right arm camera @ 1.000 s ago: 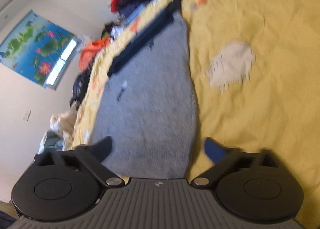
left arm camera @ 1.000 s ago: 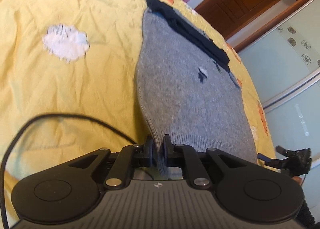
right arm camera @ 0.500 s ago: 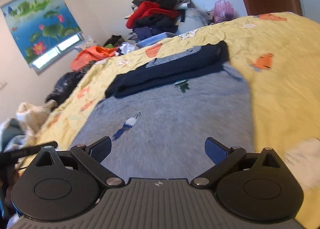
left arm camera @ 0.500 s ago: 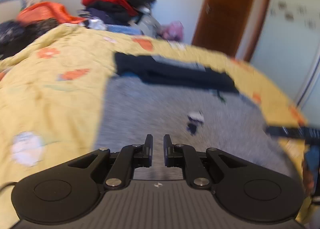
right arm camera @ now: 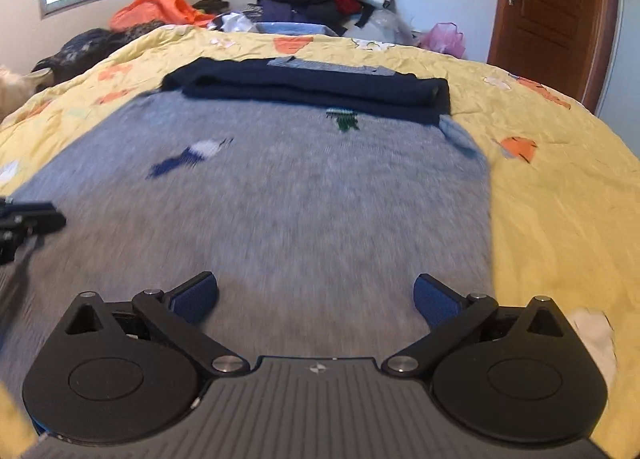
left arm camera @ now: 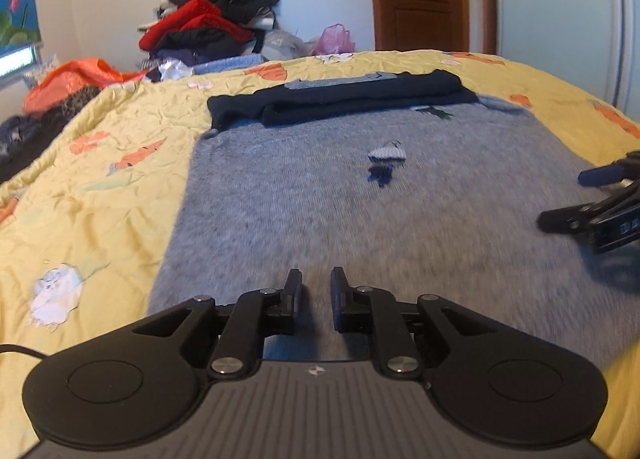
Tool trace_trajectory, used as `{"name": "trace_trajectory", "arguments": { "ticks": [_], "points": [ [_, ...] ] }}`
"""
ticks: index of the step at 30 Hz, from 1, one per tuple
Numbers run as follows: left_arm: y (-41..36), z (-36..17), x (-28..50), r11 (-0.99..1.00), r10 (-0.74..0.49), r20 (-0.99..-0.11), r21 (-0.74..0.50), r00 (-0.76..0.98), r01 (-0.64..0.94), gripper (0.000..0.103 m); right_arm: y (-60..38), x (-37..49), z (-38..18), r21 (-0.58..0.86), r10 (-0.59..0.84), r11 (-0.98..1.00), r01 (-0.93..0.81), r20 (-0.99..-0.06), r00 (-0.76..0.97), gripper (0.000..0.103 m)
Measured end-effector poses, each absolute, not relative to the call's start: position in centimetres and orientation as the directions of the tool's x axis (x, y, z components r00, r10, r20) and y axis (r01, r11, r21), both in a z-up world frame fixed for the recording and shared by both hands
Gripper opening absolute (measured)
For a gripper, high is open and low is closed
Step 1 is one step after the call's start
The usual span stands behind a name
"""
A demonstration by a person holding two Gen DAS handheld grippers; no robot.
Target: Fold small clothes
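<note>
A grey knitted garment [left arm camera: 360,219] with small embroidered motifs lies flat on the yellow bedspread [left arm camera: 100,179]; it also shows in the right wrist view [right arm camera: 300,199]. A dark navy folded part [left arm camera: 352,97] lies across its far edge, also in the right wrist view [right arm camera: 312,87]. My left gripper [left arm camera: 316,295] hovers over the near left part of the garment, its jaws a small gap apart and empty. My right gripper [right arm camera: 316,295] is wide open and empty over the near right part; it shows at the right edge of the left wrist view [left arm camera: 592,199].
A pile of red, black and other clothes [left arm camera: 212,27] stands beyond the bed's far edge. Orange fabric [left arm camera: 76,79] lies at the far left. A brown wooden door [right arm camera: 556,19] is at the back right. The yellow bedspread [right arm camera: 560,179] surrounds the garment.
My left gripper has let go of the grey garment's hem and opened slightly. Both grippers have swung up to face along the flat garment towards the far wall.
</note>
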State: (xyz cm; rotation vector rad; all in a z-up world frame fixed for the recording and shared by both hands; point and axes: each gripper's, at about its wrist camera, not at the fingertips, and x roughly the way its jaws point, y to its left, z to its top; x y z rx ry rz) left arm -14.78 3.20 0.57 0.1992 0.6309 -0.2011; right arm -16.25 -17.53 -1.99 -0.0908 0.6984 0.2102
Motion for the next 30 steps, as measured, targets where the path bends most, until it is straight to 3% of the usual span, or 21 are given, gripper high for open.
{"name": "trace_trajectory", "arguments": {
  "ticks": [4,9,13,18,23,27,30],
  "points": [
    [3.6,0.4,-17.1,0.957,-0.131,-0.586,0.137,0.8,0.257,0.014,-18.5,-18.7,-2.0,-0.008,0.17,0.974,-0.226,-0.634,0.755,0.103],
    [4.2,1.1,-18.1,0.965,-0.159,-0.61,0.071,0.777,0.253,0.015,-18.6,-19.7,-1.1,0.017,0.157,0.982,-0.19,-0.638,0.754,0.103],
    [3.6,1.8,-18.9,0.957,-0.223,-0.603,0.014,0.766,0.29,0.015,-17.9,-21.0,0.0,0.109,0.263,0.963,-0.246,-0.586,0.766,0.103],
    [2.6,0.7,-20.0,0.934,-0.237,-0.615,0.07,0.752,0.352,0.015,-15.5,-21.5,-1.8,-0.018,0.23,0.949,-0.315,-0.645,0.729,0.103],
    [5.5,1.0,-21.2,0.922,-0.291,-0.631,0.016,0.719,0.387,0.016,-17.6,-23.6,-2.2,0.004,0.282,0.934,-0.357,-0.62,0.732,0.103],
    [8.7,1.7,-21.8,0.943,-0.295,-0.636,-0.073,0.713,0.325,0.016,-18.0,-23.9,-1.2,0.025,0.277,0.938,-0.345,-0.653,0.705,0.103],
    [11.1,2.6,-22.0,0.962,-0.266,-0.614,-0.119,0.743,0.247,0.016,-18.2,-24.5,-0.1,0.089,0.321,0.935,-0.344,-0.622,0.714,0.103]
  ]
}}
